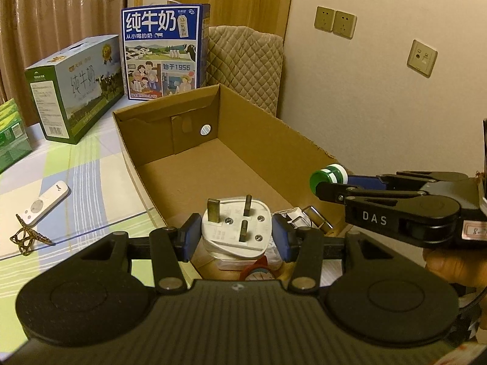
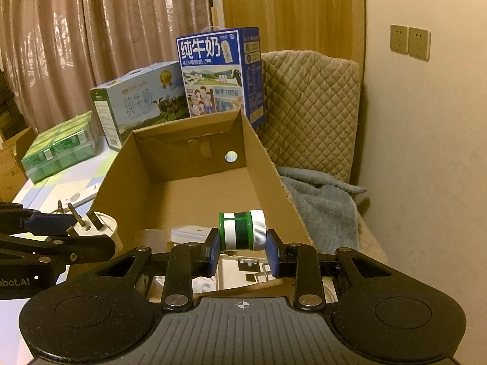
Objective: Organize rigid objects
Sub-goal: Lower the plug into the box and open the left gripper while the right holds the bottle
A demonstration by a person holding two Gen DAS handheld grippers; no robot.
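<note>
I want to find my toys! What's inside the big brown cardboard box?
The cardboard box is mostly bare at its far end. Near the front lie a white case, a shiny metal piece and a clear tape roll. The grippers hide whatever else is under them.

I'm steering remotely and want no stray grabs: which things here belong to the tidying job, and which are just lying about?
In the job:
- white plug, held in left claw
- green jar, held in right claw
- cardboard box

Lying about:
- blue milk carton
- green-and-white milk carton
- white remote
- grey towel
</note>
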